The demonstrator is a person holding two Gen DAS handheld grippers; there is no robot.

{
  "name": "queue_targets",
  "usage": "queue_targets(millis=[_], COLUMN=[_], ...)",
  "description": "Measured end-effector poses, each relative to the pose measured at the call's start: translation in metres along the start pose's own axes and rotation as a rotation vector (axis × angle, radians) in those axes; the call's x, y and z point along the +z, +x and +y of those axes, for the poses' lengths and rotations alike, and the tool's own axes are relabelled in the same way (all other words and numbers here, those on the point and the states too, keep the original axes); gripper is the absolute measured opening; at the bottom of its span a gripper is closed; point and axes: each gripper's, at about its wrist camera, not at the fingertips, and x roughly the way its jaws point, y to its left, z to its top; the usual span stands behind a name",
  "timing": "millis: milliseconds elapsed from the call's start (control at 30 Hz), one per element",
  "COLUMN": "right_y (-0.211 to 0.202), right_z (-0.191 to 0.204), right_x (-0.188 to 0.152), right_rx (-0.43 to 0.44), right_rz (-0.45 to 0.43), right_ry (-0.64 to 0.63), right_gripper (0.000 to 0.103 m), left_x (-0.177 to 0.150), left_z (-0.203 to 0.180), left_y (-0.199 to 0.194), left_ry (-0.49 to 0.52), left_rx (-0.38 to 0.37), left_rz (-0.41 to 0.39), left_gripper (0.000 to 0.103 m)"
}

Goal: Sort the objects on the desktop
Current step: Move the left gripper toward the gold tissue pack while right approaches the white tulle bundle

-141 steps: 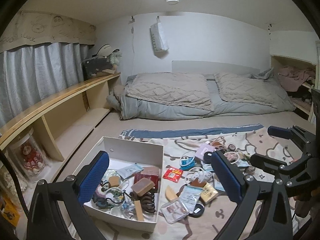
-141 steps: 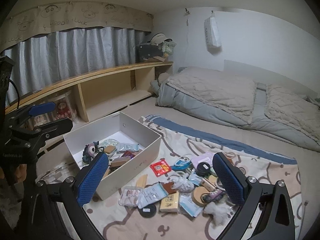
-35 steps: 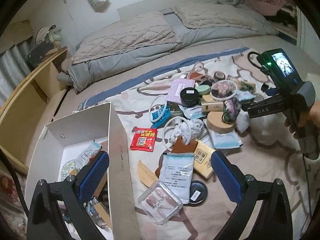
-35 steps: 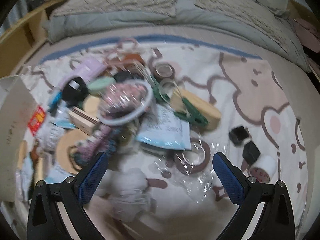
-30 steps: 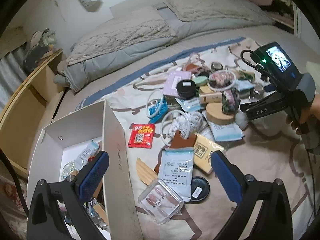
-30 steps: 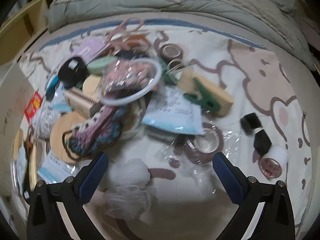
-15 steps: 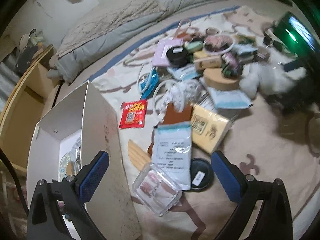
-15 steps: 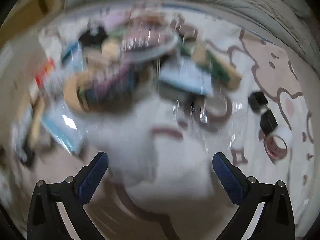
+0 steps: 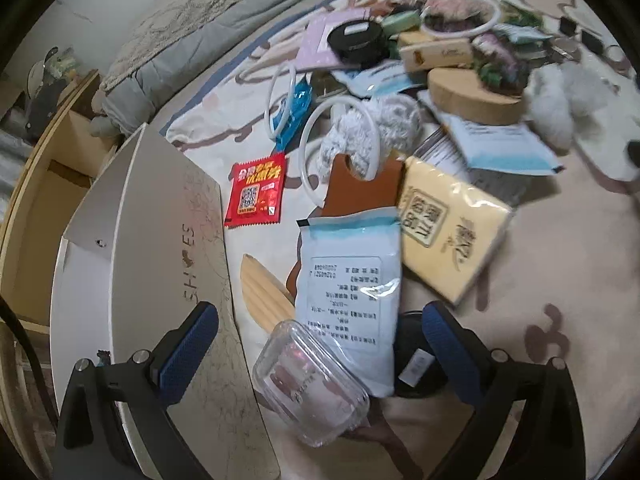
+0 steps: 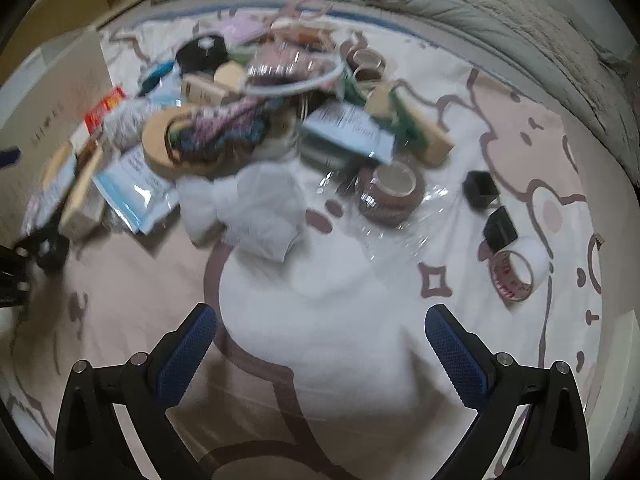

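While left gripper (image 9: pixel 318 354) hangs wide, empty, above clear plastic case (image 9: pixel 310 382) holding pinkish pieces, white shoebox (image 9: pixel 168 264) stands just left, contents hidden. Right gripper (image 10: pixel 320 350) likewise spread, empty, over blanket (image 10: pixel 360 320); clutter pile (image 10: pixel 240 120) beyond.

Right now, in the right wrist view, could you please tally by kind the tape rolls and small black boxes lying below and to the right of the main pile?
Brown tape roll, on clear plastic: 1
White tape roll with red print: 1
Small black boxes: 2
Total: 4
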Motion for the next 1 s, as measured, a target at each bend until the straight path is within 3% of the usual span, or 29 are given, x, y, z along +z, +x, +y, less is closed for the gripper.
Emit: queue_targets(millis=[333,767,867,1000], right_y=[-0.014,0.003,0.009,0.019], right_z=[-0.023,-0.032,-0.033,-0.033], right_x=[0.03,0.055,0.058,0.06], right_rx=[0.032,-0.001,-0.011,-0.018], right_rz=[-0.123,-0.123,-0.115,-0.103], right_ry=[0.149,0.254,0.261,0.249], right_gripper=[0.103,0.103,0.103,0.103], left_x=[0.02,0.047,0.052,0.058], left_z=[0.02,0.037,0.04,0.034], left_y=[0.028,0.04,0.041,0.041], left_ry=[-0.065,-0.092,-0.097,-0.047], left_rx=[0.055,0.087,0.074,-0.006], left_rz=[0.019,-0.012,-0.021,-0.029], left_gripper=[0.103,0.103,0.103,0.102])
